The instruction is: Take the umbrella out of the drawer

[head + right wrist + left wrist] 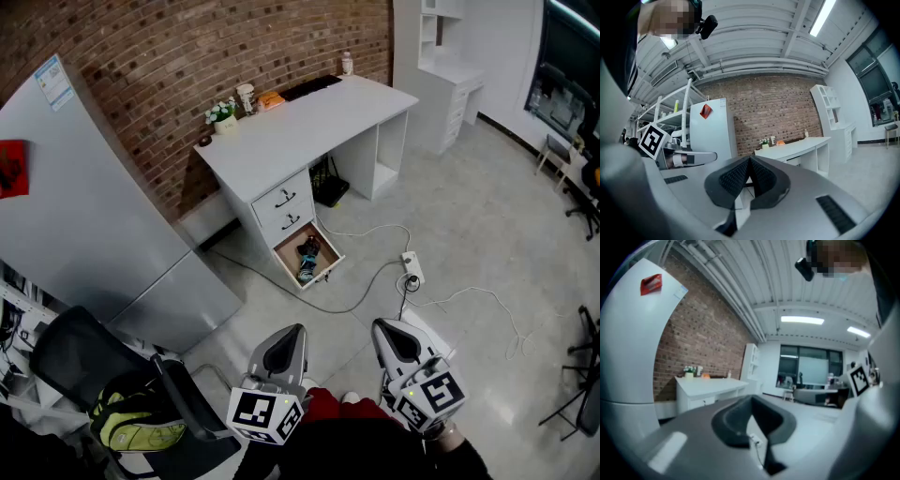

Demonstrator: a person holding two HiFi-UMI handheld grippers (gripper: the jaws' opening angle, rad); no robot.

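Observation:
The white desk [309, 117] stands against the brick wall, and its bottom drawer [307, 258] is pulled open. Inside lies a dark bundle with a blue part [307, 269]; I cannot tell for sure that it is the umbrella. My left gripper [292, 332] and right gripper [382, 326] hang side by side near my body, well short of the drawer. Both point level toward the desk. In the left gripper view the left gripper [751, 399] has its jaws pressed together with nothing between them. The right gripper [750, 160] is likewise shut and empty.
A tall grey refrigerator [84, 225] stands left of the desk. A black office chair carries a yellow-green backpack [141, 422] at my lower left. A power strip [411, 269] and white cables lie on the floor right of the drawer. A small plant [221, 114] sits on the desk.

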